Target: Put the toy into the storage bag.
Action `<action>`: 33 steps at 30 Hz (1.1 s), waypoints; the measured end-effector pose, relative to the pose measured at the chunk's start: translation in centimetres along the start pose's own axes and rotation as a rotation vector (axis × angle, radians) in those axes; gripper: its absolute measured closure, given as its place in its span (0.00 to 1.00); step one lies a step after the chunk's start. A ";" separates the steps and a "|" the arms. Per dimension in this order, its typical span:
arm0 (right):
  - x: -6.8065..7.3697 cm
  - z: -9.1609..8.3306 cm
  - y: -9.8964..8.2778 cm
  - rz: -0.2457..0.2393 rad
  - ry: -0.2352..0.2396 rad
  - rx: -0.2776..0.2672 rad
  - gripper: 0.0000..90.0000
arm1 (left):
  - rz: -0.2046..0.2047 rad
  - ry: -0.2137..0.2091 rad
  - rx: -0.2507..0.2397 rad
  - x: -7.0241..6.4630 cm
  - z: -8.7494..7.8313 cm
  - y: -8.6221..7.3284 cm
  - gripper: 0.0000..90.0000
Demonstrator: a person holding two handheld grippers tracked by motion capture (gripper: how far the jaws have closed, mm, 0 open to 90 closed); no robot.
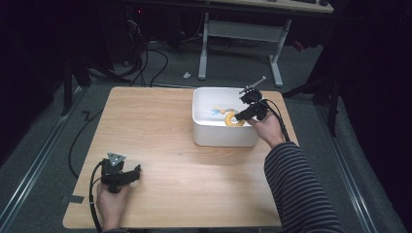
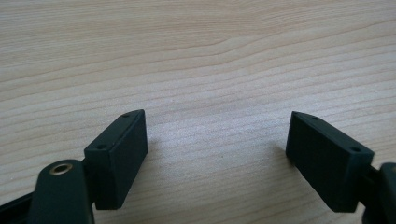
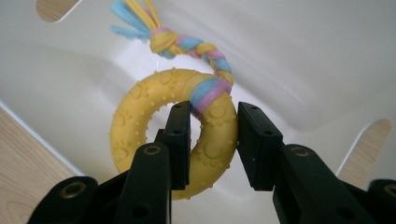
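On the wooden bench [image 1: 160, 126], inside the white tub [image 1: 221, 138], a bumpy yellow ring toy [image 3: 140, 112] with a soft rope tail [image 3: 196, 46], likely light and bendy, is pinched at its rim by the right tongs [image 3: 214, 140], while the left tongs [image 2: 217, 154] are held wide apart with nothing in them.

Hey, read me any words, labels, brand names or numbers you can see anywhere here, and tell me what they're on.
None: no readable text anywhere.
The yellow ring toy, held in the right claw over the white bin, carries only raised paw prints and dots.
The table and left claw are unmarked.
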State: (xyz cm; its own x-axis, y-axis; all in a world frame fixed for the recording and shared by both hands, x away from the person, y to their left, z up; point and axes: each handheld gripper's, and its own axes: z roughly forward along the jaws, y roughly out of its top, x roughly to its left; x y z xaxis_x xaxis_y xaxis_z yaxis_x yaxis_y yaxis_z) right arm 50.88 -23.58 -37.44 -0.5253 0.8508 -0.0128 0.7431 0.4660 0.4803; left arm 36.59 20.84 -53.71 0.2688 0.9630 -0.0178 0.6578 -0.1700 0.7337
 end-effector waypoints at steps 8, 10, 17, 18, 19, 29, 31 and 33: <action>0.7 0.6 0.3 -0.005 0.023 0.000 0.78 | 0.000 0.000 0.000 0.0 0.0 0.0 0.23; 0.8 0.8 0.3 -0.015 0.019 0.005 0.78 | 0.000 0.000 0.000 0.0 0.0 0.0 0.23; 0.7 0.9 0.2 -0.001 0.019 0.014 0.77 | -0.005 -0.001 -0.005 0.0 0.0 0.0 0.23; 0.7 0.7 0.2 0.010 0.030 0.015 0.72 | -0.003 0.000 -0.003 0.0 0.0 0.0 0.23; 0.7 0.5 0.2 0.010 0.037 0.005 0.68 | -0.001 0.000 -0.002 0.0 0.0 0.0 0.23; 0.6 -2.0 -1.4 -0.004 0.043 -0.086 0.54 | 0.003 0.000 0.001 0.0 0.0 0.0 0.23; 0.4 -2.5 -1.6 0.013 0.050 -0.112 0.53 | 0.003 0.002 0.000 0.0 0.0 0.0 0.23; 0.3 -3.0 -1.8 0.023 0.049 -0.139 0.52 | 0.003 0.002 0.000 0.0 0.0 0.0 0.23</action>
State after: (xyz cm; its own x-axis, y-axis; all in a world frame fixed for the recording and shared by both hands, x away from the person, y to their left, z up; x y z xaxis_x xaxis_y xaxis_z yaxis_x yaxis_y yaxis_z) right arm 48.10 -24.91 -35.68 -0.5307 0.8466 0.0405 0.6922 0.4054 0.5971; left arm 36.62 20.79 -53.72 0.2690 0.9630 -0.0144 0.6573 -0.1726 0.7336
